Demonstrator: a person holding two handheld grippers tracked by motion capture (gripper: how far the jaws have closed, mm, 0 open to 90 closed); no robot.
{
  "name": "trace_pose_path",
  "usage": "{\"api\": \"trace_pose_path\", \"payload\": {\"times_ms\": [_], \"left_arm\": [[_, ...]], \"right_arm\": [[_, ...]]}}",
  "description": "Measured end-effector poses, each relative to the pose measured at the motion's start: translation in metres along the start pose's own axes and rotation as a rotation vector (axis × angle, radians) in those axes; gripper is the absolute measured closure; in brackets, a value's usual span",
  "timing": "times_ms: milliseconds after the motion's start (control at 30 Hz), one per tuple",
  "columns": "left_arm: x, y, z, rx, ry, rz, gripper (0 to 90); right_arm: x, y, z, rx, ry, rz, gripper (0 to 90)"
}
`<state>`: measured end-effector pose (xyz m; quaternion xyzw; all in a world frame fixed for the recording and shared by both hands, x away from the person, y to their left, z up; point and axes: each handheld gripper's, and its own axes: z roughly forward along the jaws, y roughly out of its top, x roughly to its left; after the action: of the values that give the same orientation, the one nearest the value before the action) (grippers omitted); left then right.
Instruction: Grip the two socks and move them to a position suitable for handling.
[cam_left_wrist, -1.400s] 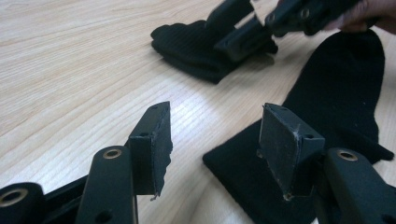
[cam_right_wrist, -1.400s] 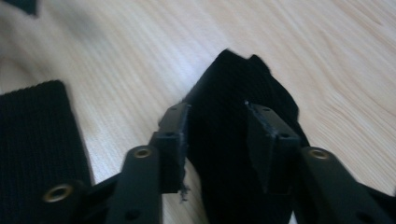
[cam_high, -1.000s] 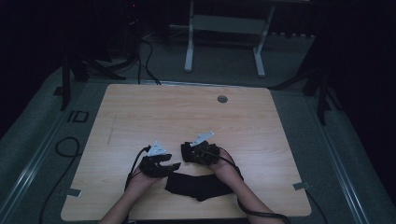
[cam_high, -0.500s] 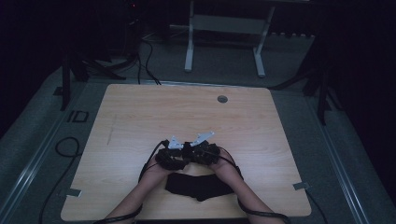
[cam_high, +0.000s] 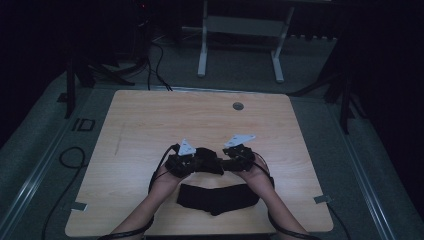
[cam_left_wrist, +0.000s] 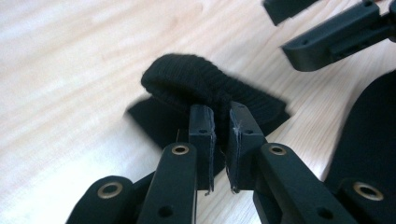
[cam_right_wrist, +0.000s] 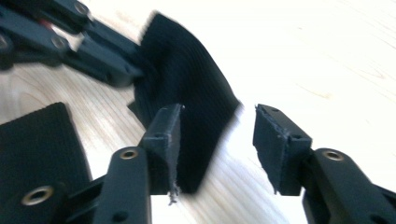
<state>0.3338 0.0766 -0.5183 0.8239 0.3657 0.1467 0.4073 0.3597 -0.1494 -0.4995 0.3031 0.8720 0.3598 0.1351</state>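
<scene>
Our left gripper (cam_left_wrist: 220, 140) has just been closing, and it now pinches a small black cloth (cam_left_wrist: 201, 86), lifted a little above the table (cam_high: 150, 125). Our right gripper (cam_right_wrist: 217, 140) has just been opening; its jaws stand apart with the cloth's other end between them. Another black cloth (cam_high: 217, 197) lies flat near us.

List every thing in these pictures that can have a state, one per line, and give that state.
Left tool: shut on the small black knit piece, jaws just closing.
Right tool: open, jaws just opening, the piece between them unpressed.
Small black knit piece: folded, lifted at one end.
Larger black cloth: lying flat on the table.
</scene>
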Motion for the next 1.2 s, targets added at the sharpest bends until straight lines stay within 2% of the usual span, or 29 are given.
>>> {"api": "trace_pose_path", "payload": {"times_ms": [100, 133, 233, 300, 333, 400, 567, 667, 800, 867, 1000, 1033, 1067, 1100, 1133, 1200], "left_arm": [[0.0, 0.004, -0.003, -0.008, -0.002, 0.0, 82.5], [-0.003, 0.016, -0.01, -0.027, -0.005, 0.005, 82.5], [-0.005, 0.026, -0.015, -0.046, -0.014, -0.01, 82.5], [-0.005, 0.026, -0.015, -0.046, -0.014, -0.01, 82.5], [-0.009, 0.035, -0.02, -0.064, -0.011, -0.009, 82.5], [-0.011, 0.043, -0.025, -0.085, -0.011, -0.011, 82.5], [-0.015, 0.059, -0.035, -0.117, -0.006, -0.004, 82.6], [-0.017, 0.067, -0.043, -0.148, -0.012, -0.01, 82.6], [-0.023, 0.077, -0.053, -0.178, -0.022, 0.002, 82.5], [-0.025, 0.079, -0.055, -0.178, -0.022, 0.016, 82.5], [-0.02, 0.073, -0.053, -0.151, -0.023, 0.014, 82.4], [-0.018, 0.07, -0.052, -0.144, -0.025, 0.006, 82.5], [-0.018, 0.07, -0.052, -0.144, -0.025, 0.006, 82.5], [-0.012, 0.062, -0.049, -0.124, -0.027, -0.002, 82.4], [-0.009, 0.058, -0.048, -0.116, -0.037, -0.012, 82.4], [-0.003, 0.05, -0.047, -0.1, -0.034, -0.024, 82.4]], "right_arm": [[-0.002, -0.007, -0.005, -0.002, -0.003, 0.02, 46.4], [-0.002, -0.016, -0.002, 0.018, 0.009, 0.029, 43.5], [0.0, -0.026, 0.008, 0.046, 0.023, 0.046, 41.9], [0.001, -0.028, 0.01, 0.048, 0.031, 0.054, 41.9], [0.004, -0.031, 0.016, 0.055, 0.045, 0.058, 40.0], [0.006, -0.032, 0.02, 0.06, 0.055, 0.061, 39.1], [0.011, -0.032, 0.019, 0.019, 0.068, 0.075, 38.9], [0.011, -0.03, 0.016, -0.01, 0.05, 0.074, 38.9], [0.004, -0.031, 0.016, -0.015, 0.028, 0.086, 38.1], [-0.001, -0.032, 0.016, -0.002, 0.011, 0.083, 39.4], [-0.018, -0.036, 0.007, 0.013, -0.019, 0.094, 66.3], [-0.022, -0.037, 0.005, 0.024, -0.041, 0.092, 70.9], [-0.022, -0.037, 0.005, 0.024, -0.041, 0.092, 70.9], [-0.033, -0.037, 0.003, 0.03, -0.06, 0.121, 75.2], [-0.036, -0.036, 0.003, 0.03, -0.059, 0.134, 72.9], [-0.045, -0.033, 0.006, 0.024, -0.06, 0.173, 60.7]]}}
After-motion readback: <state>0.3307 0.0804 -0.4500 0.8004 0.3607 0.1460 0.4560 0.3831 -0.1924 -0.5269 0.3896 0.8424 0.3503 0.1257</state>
